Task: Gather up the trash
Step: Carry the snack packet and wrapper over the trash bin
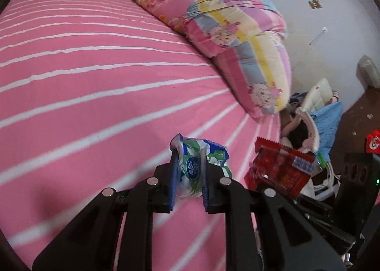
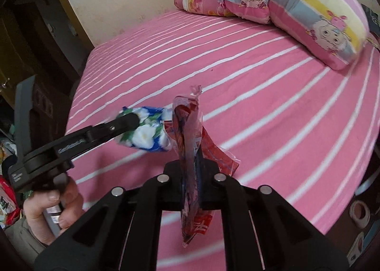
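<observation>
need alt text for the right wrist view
The right hand-held gripper is shut on a red wrapper above a pink striped bed. To its left, the left hand-held gripper grips a blue and white floral wrapper. Cartoon pillows lie behind.

Both grippers are matte black plastic: the right gripper (image 2: 191,171) has four ribbed linkage arms, each capped with a round silver pin. The left gripper (image 1: 188,176) adds blue ridged pads (image 1: 174,176) (pale embossed lettering runs along its side). The hand (image 2: 47,209) emerges from a grey-green sleeve (image 2: 21,242).
</observation>
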{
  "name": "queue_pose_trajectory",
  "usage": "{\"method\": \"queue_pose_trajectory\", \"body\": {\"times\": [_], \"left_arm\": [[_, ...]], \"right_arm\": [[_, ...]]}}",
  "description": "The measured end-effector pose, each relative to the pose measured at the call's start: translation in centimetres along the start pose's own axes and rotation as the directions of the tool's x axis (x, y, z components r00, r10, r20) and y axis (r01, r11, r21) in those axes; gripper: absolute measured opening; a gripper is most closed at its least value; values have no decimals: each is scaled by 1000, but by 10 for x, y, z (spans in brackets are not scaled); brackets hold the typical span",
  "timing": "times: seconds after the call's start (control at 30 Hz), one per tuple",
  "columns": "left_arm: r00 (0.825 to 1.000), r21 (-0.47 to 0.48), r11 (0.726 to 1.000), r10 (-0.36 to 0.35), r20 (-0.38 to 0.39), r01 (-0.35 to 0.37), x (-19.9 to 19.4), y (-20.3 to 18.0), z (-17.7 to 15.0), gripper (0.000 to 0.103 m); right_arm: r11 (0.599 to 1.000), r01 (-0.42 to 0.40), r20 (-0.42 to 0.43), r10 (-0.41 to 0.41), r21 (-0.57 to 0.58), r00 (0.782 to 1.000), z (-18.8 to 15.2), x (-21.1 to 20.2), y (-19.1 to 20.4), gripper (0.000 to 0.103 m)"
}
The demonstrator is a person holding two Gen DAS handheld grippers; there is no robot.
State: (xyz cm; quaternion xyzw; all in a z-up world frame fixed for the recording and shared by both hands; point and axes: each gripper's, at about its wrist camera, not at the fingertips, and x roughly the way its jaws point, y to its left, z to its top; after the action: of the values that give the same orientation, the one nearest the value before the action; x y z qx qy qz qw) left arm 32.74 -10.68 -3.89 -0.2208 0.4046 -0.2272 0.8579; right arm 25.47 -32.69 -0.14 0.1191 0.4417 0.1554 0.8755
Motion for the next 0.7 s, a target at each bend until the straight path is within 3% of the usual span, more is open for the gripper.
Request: {"method": "queue_pose_trajectory", "body": {"times": [0.43,0.7], "left_arm": [[993,35,992,-119,10,119,-115,-76,-108,16],[984,73,982,-170,-55,174,-136,-138,-172,16]], "right_arm": [[999,13,83,-16,39,996,-102,-154,29,8],[996,35,149,-47,80,988,-165,-234,20,8]]}}
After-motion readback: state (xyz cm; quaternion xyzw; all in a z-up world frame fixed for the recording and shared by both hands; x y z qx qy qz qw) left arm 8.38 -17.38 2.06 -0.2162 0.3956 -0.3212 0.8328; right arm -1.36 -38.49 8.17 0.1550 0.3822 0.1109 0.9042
